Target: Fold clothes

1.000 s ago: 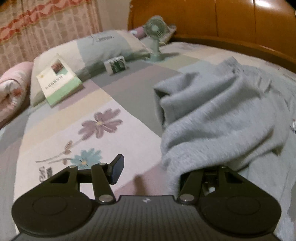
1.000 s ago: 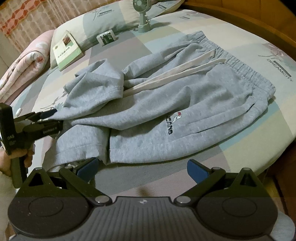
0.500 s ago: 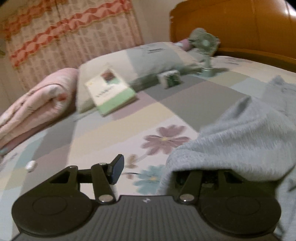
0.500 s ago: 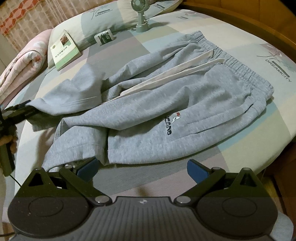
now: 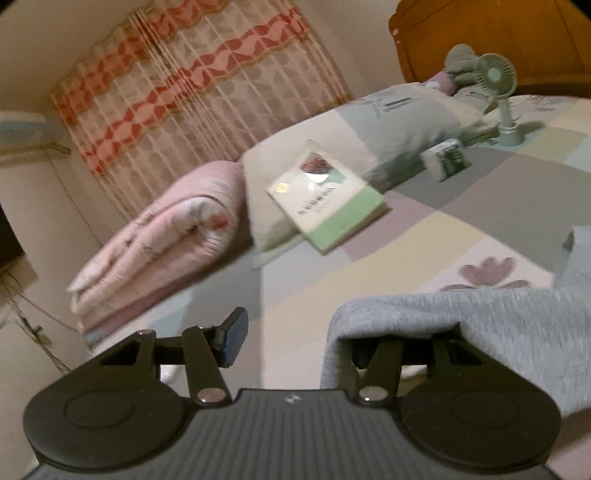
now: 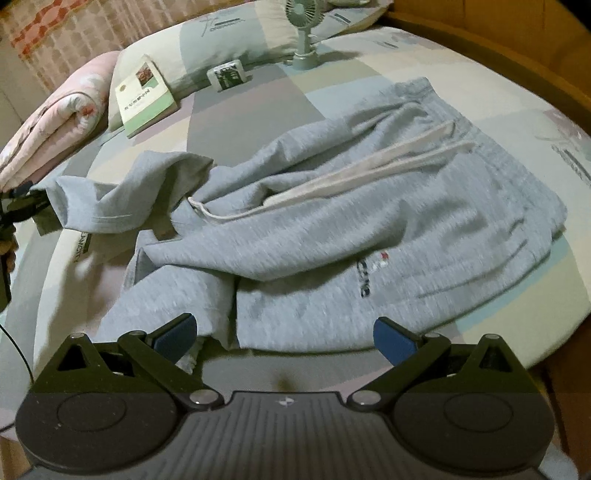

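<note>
The left gripper [image 5: 295, 332] had grey sweatpants [image 6: 332, 229] draped over one finger, jaws half apart; the right gripper [image 6: 284, 334] gaped wide, empty, above the bed [image 6: 388, 55].

Sweatpants [image 6: 369, 229]: spread across the bed [image 6: 517, 110], waistband toward the far right, legs toward the near left; one leg end [image 6: 92, 206] drawn out leftward, draped over the left gripper [image 5: 295, 332]
Right gripper [image 6: 284, 332]: at the near edge, just before the pants' near hem
Book [image 6: 146, 99]: far left, leaning on the pillow [image 6: 236, 40]
Small box [image 6: 227, 75]: right of the book, before the pillow
Fan [image 6: 304, 22]: upright, right of the box
Rolled quilt [image 6: 55, 122]: left of the pillow
</note>
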Demonstrator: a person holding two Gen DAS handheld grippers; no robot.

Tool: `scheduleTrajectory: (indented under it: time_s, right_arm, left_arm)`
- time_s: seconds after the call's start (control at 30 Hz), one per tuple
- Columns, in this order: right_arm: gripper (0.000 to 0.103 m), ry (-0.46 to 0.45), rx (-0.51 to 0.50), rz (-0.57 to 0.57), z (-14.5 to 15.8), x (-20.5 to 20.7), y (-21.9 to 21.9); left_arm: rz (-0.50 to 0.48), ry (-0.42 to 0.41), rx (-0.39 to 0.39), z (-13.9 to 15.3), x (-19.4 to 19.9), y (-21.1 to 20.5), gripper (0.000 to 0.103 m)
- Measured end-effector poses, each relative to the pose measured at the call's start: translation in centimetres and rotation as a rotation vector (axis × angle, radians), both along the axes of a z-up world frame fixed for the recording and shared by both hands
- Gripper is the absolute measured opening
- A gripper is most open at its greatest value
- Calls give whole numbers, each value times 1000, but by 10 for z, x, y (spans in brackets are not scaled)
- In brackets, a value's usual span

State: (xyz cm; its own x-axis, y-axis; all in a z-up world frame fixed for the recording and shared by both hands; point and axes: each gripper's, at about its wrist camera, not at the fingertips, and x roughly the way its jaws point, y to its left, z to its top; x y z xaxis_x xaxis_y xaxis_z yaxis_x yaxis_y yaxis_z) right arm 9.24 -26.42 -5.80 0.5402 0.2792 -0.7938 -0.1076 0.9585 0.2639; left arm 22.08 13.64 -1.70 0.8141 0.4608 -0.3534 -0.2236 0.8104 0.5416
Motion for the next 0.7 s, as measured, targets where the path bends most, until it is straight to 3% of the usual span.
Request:
scheduleTrajectory:
  time_s: [0.3, 0.7]
  right_arm:
    - [103, 20, -21, 9, -5, 8, 12]
    - [103, 34, -36, 25, -7, 21, 28]
  left_arm:
    - [70, -38, 143, 4, 27, 39, 56]
    - [172, -105, 130, 34, 53, 97, 56]
